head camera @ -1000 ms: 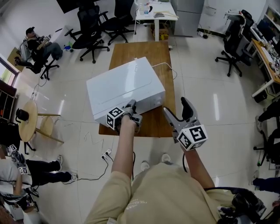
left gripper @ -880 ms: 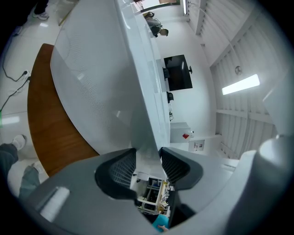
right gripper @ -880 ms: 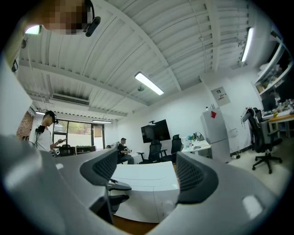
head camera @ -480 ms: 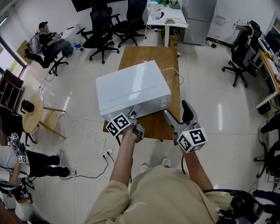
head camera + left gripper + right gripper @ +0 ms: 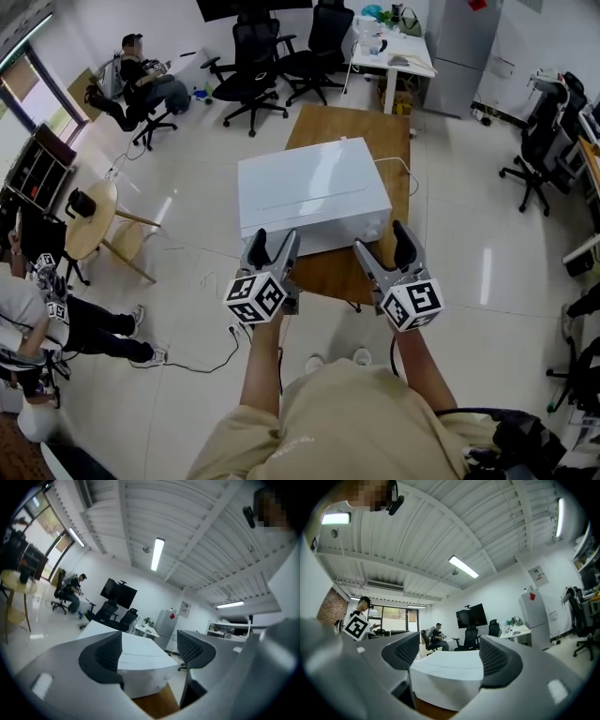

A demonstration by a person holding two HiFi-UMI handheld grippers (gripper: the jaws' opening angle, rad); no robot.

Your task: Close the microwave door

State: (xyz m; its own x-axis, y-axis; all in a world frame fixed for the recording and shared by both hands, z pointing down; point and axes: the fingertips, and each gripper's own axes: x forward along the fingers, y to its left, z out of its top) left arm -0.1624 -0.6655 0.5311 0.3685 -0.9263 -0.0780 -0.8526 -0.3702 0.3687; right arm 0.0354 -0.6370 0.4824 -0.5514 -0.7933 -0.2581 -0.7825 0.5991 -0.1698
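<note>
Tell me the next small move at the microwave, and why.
Likely just ease both grippers back and stop. The microwave looks flush in front, nothing swung out, so it seems shut. The left gripper, whose jaws have just been opening, and the right gripper are open, empty and clear of it.

Microwave [image 5: 314, 192] blocks ahead; table strip [image 5: 333, 277] before it free.
</note>
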